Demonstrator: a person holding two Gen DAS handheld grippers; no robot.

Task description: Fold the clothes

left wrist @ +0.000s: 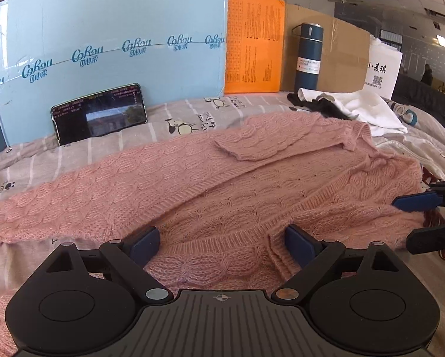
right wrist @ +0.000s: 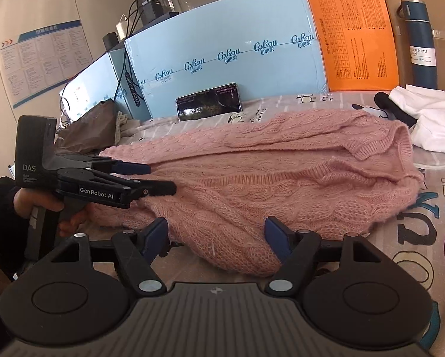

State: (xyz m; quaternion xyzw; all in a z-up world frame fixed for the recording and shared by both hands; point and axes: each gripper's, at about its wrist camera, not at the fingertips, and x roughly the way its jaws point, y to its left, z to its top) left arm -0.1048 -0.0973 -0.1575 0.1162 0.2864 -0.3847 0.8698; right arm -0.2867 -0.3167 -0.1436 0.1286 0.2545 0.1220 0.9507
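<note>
Both sets of jaws stand wide apart on my feeds. On my left gripper (left wrist: 221,244) the blue pads (left wrist: 146,242) straddle a ribbed edge of the pink cable-knit sweater (left wrist: 210,184) without pinching it. My right gripper (right wrist: 216,235) is open too, its fingers either side of the sweater's near bulge, pads clear of the wool as far as I can see. From the right wrist view I see my left gripper's fingers resting over the sweater's left end, a hand (right wrist: 44,208) on its handle. The sweater lies folded lengthwise across the printed bedsheet (left wrist: 174,113), near a phone (left wrist: 99,113), blue flask (left wrist: 308,56) and white garment (left wrist: 368,110).
</note>
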